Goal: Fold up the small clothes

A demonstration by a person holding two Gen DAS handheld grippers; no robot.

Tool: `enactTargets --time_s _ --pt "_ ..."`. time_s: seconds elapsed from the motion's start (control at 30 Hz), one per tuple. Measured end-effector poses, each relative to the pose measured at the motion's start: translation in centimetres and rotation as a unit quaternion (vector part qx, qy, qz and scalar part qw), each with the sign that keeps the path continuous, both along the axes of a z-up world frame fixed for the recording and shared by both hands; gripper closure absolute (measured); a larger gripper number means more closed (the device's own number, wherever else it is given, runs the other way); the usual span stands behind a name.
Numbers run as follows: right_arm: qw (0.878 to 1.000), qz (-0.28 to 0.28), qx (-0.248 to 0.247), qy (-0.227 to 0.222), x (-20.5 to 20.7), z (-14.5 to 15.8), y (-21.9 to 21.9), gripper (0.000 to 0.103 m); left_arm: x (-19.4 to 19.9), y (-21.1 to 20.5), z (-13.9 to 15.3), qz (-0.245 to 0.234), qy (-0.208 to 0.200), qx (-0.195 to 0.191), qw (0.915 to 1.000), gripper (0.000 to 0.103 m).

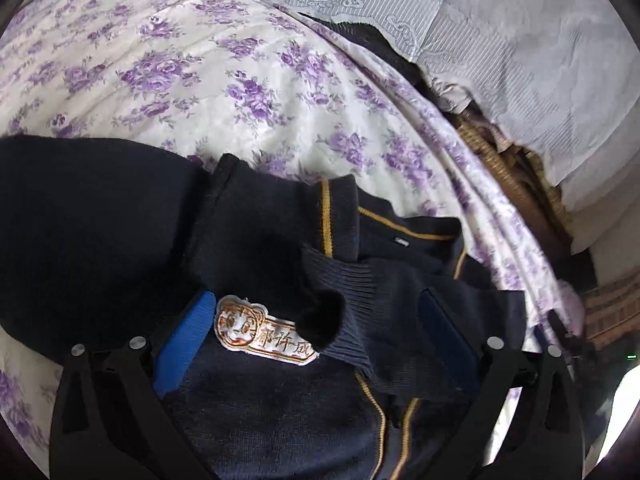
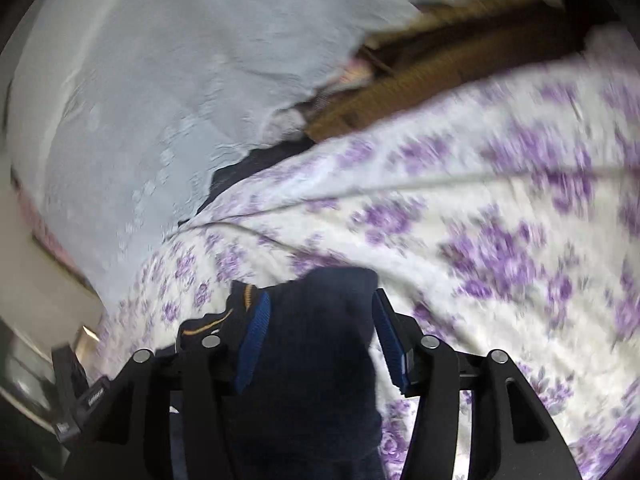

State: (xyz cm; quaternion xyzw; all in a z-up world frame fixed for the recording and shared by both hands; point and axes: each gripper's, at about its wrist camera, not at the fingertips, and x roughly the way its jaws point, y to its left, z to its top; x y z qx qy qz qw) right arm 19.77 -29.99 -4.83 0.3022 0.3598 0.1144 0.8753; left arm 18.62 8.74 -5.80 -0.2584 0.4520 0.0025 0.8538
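A small navy knit cardigan (image 1: 256, 412) with gold trim and a white embroidered name patch (image 1: 264, 334) lies on a floral bedsheet (image 1: 192, 80). A ribbed sleeve cuff (image 1: 340, 304) is folded across its chest. My left gripper (image 1: 320, 320) stands open over the cardigan, its blue pads (image 1: 184, 344) on either side of the patch and cuff. My right gripper (image 2: 320, 332) is open with a fold of the navy cardigan (image 2: 312, 360) lying between its blue pads (image 2: 252, 344). The right wrist view is blurred.
A pale grey embossed blanket (image 1: 520, 40) covers the far side of the bed, also in the right wrist view (image 2: 160, 80). A brown woven mat (image 1: 512, 176) shows at the bed's edge. White and purple sheet (image 2: 480, 220) spreads to the right.
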Motion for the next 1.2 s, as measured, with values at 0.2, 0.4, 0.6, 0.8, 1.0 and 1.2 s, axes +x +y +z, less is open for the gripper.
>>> enactTargets --time_s 0.2,0.4,0.6,0.8,1.0,1.2 --pt "0.997 0.002 0.068 0.019 -0.5 -1.5 -1.1 0.040 -1.3 -0.9 1.2 -0.035 -0.031 0.005 0.9989 0.009" --pt "0.998 0.001 0.067 0.010 -1.3 -0.8 -1.4 0.040 -2.1 -1.1 2.2 -0.044 -0.037 0.018 0.9982 0.027" --pt "0.998 0.004 0.070 0.004 -1.7 -0.1 -1.7 0.040 -3.1 -0.3 3.9 -0.044 -0.061 0.010 0.9971 0.026" --pt "0.997 0.005 0.078 0.006 -1.6 -0.1 -1.9 0.040 -1.1 -1.8 0.8 -0.072 0.000 0.016 0.9973 0.027" --pt "0.998 0.009 0.064 0.003 -1.4 -0.1 -1.3 0.040 0.3 -0.9 -1.0 -0.066 -0.014 -0.044 0.9968 0.071" --pt "0.999 0.011 0.052 -0.011 -1.4 0.3 -0.8 0.040 -1.7 0.4 0.7 -0.037 -0.066 -0.033 0.9966 0.098"
